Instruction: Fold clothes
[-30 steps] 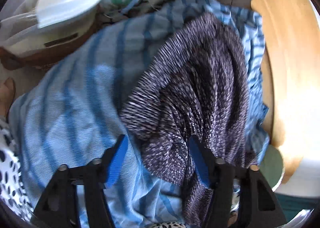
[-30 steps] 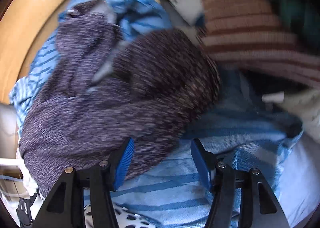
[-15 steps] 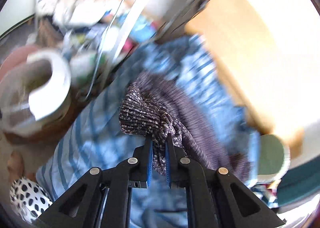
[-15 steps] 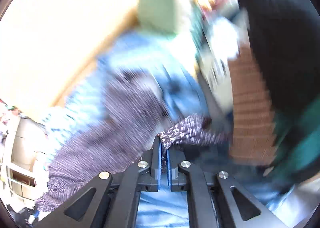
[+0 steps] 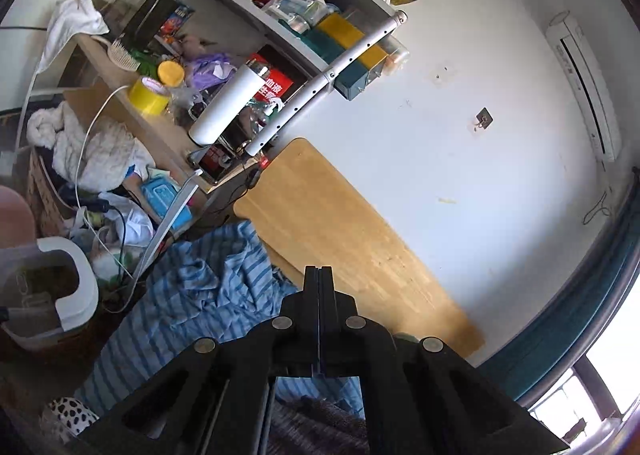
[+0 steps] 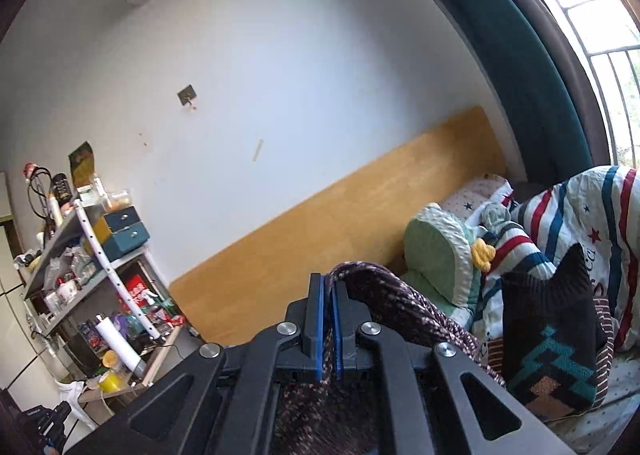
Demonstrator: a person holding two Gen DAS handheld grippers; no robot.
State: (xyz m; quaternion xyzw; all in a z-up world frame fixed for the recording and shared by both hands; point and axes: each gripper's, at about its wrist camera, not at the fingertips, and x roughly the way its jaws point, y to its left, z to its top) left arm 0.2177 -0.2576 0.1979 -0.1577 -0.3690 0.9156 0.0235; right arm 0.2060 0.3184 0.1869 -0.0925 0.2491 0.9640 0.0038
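Clamping a fold of the dark purple-and-white speckled knit garment (image 6: pixel 400 307), the right gripper (image 6: pixel 327 319) is seen with its blue pads pressed on the cloth, which spills from the jaws toward four o'clock and hangs below; the grip is judged to sit at one edge so the piece can be spread in the air. The left gripper (image 5: pixel 319 311) is shut tight, its jaws closed flat together; whether cloth is pinched there cannot be told, though the same knit shows beneath it at six o'clock. The crumpled blue striped sheet (image 5: pixel 208 295) lies at nine o'clock of the left jaws; the pale wooden headboard panel (image 5: pixel 352 239) runs toward four o'clock; the round green cushion (image 6: pixel 436 255) rests at two o'clock of the right jaws.
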